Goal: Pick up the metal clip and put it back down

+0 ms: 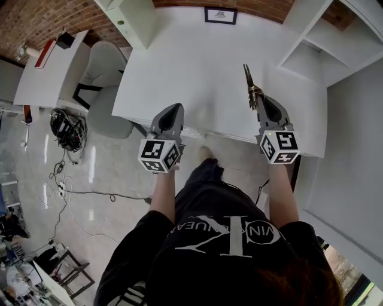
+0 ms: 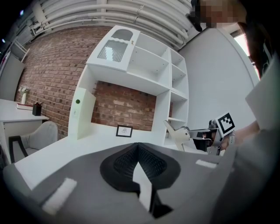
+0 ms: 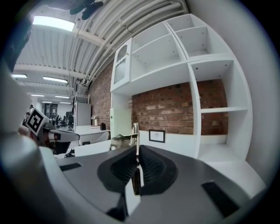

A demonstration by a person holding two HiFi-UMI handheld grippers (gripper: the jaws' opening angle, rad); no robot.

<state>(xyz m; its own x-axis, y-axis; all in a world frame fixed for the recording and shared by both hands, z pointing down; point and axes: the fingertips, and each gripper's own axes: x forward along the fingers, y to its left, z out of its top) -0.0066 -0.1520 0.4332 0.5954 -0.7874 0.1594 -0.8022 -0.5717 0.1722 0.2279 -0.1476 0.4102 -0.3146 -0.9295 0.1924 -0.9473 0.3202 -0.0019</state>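
The metal clip (image 1: 249, 85) sticks out forward from my right gripper (image 1: 263, 100), which is shut on its rear end and holds it above the white desk (image 1: 197, 60). In the right gripper view the clip (image 3: 137, 133) shows as a thin edge rising from between the closed jaws of the right gripper (image 3: 137, 151). The left gripper view shows the clip (image 2: 177, 134) from the side, clear of the desk. My left gripper (image 1: 176, 109) hovers at the desk's near edge, shut with nothing in it; in its own view the left gripper (image 2: 138, 146) has its jaws pressed together.
A small framed picture (image 1: 220, 15) leans against the brick wall at the back of the desk. White shelving (image 1: 311, 54) borders the desk on the right and a cabinet (image 1: 134, 21) on the left. A grey chair (image 1: 105, 89) and floor cables (image 1: 67, 128) lie to the left.
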